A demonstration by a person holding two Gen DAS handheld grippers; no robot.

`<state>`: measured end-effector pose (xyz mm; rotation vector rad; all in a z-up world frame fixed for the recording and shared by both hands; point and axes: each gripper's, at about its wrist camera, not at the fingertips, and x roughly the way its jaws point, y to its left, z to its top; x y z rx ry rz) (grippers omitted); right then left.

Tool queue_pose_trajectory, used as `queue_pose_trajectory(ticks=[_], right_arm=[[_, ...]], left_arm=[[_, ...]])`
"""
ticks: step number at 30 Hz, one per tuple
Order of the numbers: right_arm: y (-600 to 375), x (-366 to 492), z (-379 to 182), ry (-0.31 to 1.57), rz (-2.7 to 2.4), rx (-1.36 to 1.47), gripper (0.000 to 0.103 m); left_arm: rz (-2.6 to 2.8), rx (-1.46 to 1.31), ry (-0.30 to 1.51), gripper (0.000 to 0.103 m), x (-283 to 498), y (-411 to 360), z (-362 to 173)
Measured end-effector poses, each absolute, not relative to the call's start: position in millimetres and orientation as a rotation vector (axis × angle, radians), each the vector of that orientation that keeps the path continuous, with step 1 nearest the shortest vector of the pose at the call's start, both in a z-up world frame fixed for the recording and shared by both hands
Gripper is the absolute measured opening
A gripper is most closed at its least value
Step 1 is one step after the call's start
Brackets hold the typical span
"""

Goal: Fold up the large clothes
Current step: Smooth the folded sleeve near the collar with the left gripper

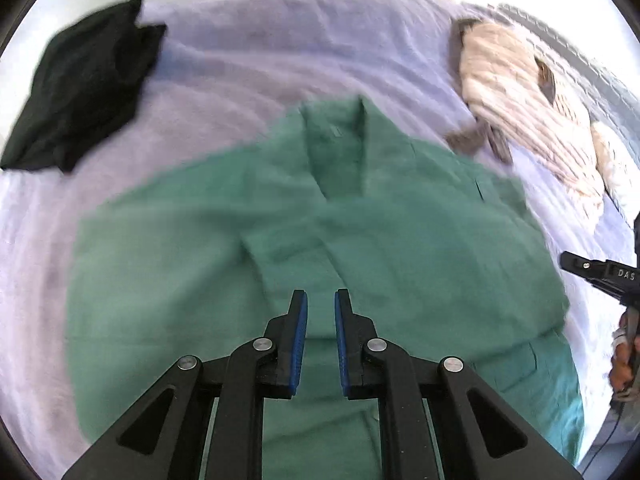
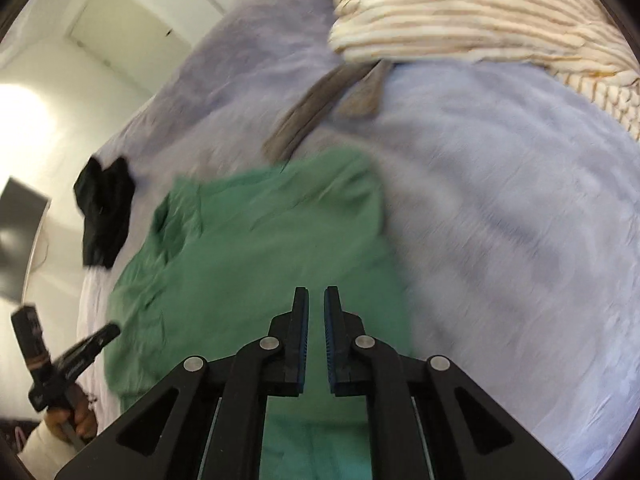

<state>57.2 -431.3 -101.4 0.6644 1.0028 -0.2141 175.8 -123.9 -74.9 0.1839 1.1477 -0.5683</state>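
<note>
A large green collared shirt [image 1: 312, 216] lies spread on a pale lilac bedsheet [image 1: 248, 52], collar at the far end, sleeves folded in over the body. My left gripper [image 1: 321, 300] hovers above the shirt's lower middle, jaws slightly apart with nothing between them. In the right wrist view the same shirt [image 2: 260, 248] lies ahead and to the left. My right gripper [image 2: 316, 296] hovers above its near right edge, jaws narrowly apart and empty. The right gripper also shows at the right edge of the left wrist view [image 1: 600, 276]; the left one shows at the lower left of the right wrist view [image 2: 76, 356].
A black garment [image 1: 80, 96] lies crumpled at the far left of the bed. A cream striped knit garment [image 1: 524, 96] with a grey-brown piece [image 2: 320, 108] lies at the far right. White walls and a door stand beyond the bed.
</note>
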Motion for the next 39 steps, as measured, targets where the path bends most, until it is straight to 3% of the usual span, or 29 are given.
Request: queue_pose_trajectory(ticks=[4, 7, 9, 11, 22, 23, 24, 25, 31, 33, 34, 35, 36, 39], right_arm=[[-420, 56, -139, 1.114, -0.226, 0.677, 0.009], [-427, 47, -154, 1.145, -0.227, 0.708, 0.008], [-432, 37, -151, 1.137, -0.239, 0.708, 0.008], [-437, 27, -145, 1.137, -0.26, 0.707, 0.008], [-425, -22, -127, 1.178, -0.219, 0.794, 0.009], [-421, -24, -129, 1.187, -0.211, 0.798, 0.009], [-416, -26, -130, 1.198, -0.204, 0.8, 0.009], [-413, -30, -130, 1.207, -0.197, 0.8, 0.009], [-399, -44, -134, 1.253, -0.144, 0.817, 0.01], [-396, -46, -134, 1.262, -0.13, 0.821, 0.028], [-396, -48, -134, 1.262, -0.126, 0.822, 0.053], [-395, -50, -132, 1.255, -0.122, 0.819, 0.066], [-395, -52, -130, 1.245, -0.123, 0.811, 0.066], [-392, -54, -127, 1.242, -0.103, 0.799, 0.066]], left_arm=[[-0.49, 0.304, 1.193, 0.015, 163, -131, -120], [-0.481, 0.251, 1.188, 0.015, 164, -114, -118], [-0.436, 0.262, 1.19, 0.035, 165, -104, -114], [-0.373, 0.282, 1.186, 0.043, 165, -92, -108], [-0.283, 0.251, 1.308, 0.047, 105, -56, -108], [-0.279, 0.246, 1.317, 0.055, 100, -56, -109], [-0.271, 0.236, 1.326, 0.076, 93, -55, -110], [-0.262, 0.223, 1.323, 0.083, 88, -52, -107], [-0.209, 0.192, 1.322, 0.086, 63, -52, -98], [-0.192, 0.188, 1.325, 0.086, 54, -50, -97], [-0.186, 0.188, 1.324, 0.086, 52, -48, -97], [-0.179, 0.189, 1.324, 0.096, 49, -50, -98], [-0.166, 0.19, 1.322, 0.103, 47, -48, -99], [-0.147, 0.191, 1.311, 0.103, 39, -46, -97]])
